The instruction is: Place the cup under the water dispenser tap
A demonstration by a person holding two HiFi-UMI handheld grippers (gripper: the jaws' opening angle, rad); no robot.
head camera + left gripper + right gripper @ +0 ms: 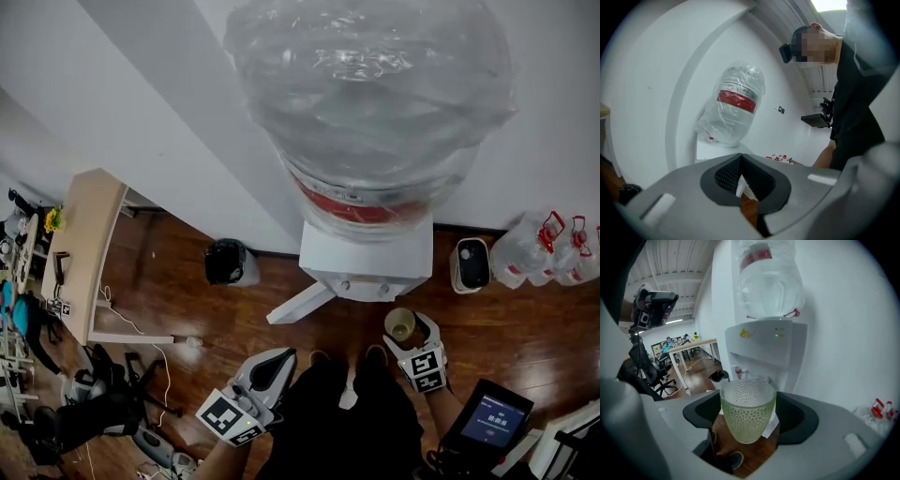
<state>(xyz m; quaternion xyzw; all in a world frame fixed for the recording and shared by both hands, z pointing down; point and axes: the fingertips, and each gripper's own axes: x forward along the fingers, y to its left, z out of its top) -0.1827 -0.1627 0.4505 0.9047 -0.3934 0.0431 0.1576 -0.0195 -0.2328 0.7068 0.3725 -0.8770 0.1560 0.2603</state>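
Observation:
A pale green dimpled cup (pixel 746 404) hangs in the air with my right gripper (pixel 749 415) shut on its sides. From above, the cup (pixel 400 324) and right gripper (pixel 411 334) sit just in front of the white water dispenser (pixel 367 262), to the right of its taps (pixel 382 291). The right gripper view has the dispenser (pixel 764 343) straight ahead, its taps (pixel 738 372) just beyond the cup's rim. A large clear bottle (pixel 366 103) stands on top. My left gripper (pixel 274 364) is lower left, shut (pixel 740 176) with nothing in it.
A black bin (pixel 228 262) stands left of the dispenser, and a small white appliance (pixel 470 264) and spare water jugs (pixel 548 248) stand to its right. A wooden desk (pixel 80 253) and office chair (pixel 94 394) are far left. A lit screen (pixel 492 419) is at lower right.

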